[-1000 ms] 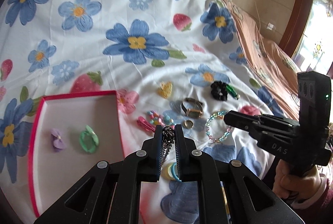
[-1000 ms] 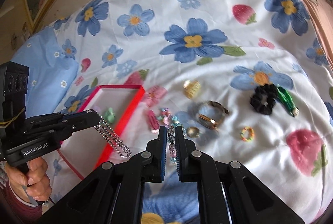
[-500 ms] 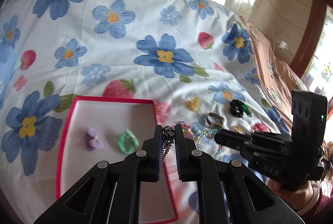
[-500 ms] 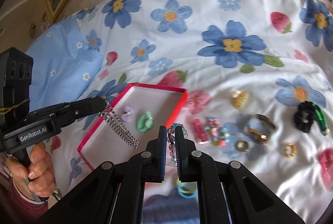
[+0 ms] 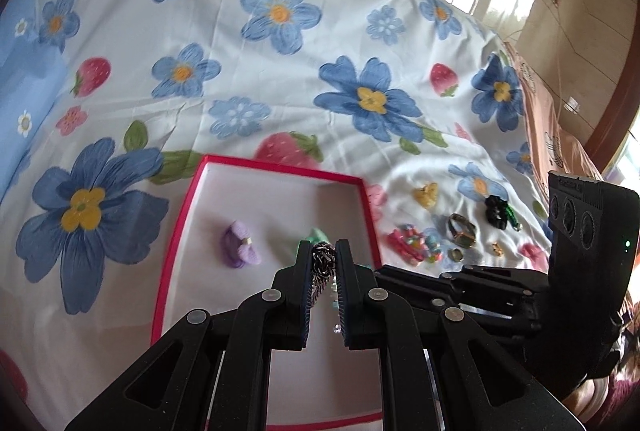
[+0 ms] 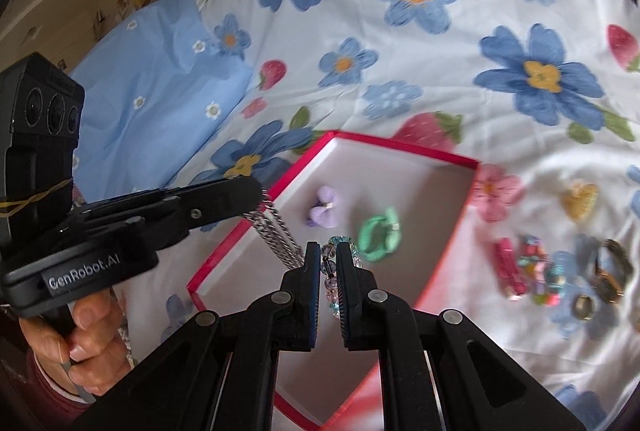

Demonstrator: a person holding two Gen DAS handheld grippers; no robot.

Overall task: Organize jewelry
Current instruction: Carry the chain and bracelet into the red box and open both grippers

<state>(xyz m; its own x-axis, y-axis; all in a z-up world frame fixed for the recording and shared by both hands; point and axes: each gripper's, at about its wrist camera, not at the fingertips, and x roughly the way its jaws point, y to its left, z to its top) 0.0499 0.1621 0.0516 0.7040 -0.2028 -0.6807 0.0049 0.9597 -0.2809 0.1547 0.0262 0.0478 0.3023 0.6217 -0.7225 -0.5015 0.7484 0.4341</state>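
A red-rimmed white box (image 5: 276,167) (image 6: 404,147) lies on the flowered bedsheet. Inside it rest a purple bow clip (image 5: 240,245) (image 6: 326,211) and a green hair clip (image 6: 378,229). My left gripper (image 5: 324,255) is shut on a silver chain (image 5: 322,265), which dangles over the box's left side in the right wrist view (image 6: 276,231). My right gripper (image 6: 329,261) is shut on a bracelet of clear and blue beads (image 6: 334,271) and hovers over the box. In the left wrist view the right gripper reaches in from the right, its tips hidden behind my left fingers.
Loose jewelry lies on the sheet right of the box: pink clips (image 6: 510,267), colourful beads (image 6: 538,267), a watch (image 5: 462,229) (image 6: 610,267), a ring (image 6: 584,305), a yellow heart piece (image 5: 426,193), a black scrunchie (image 5: 496,209). A blue pillow (image 6: 160,91) lies at the left.
Both grippers have moved left from the scattered jewelry to above the red box, each carrying its piece. The box now sits in front of both cameras.
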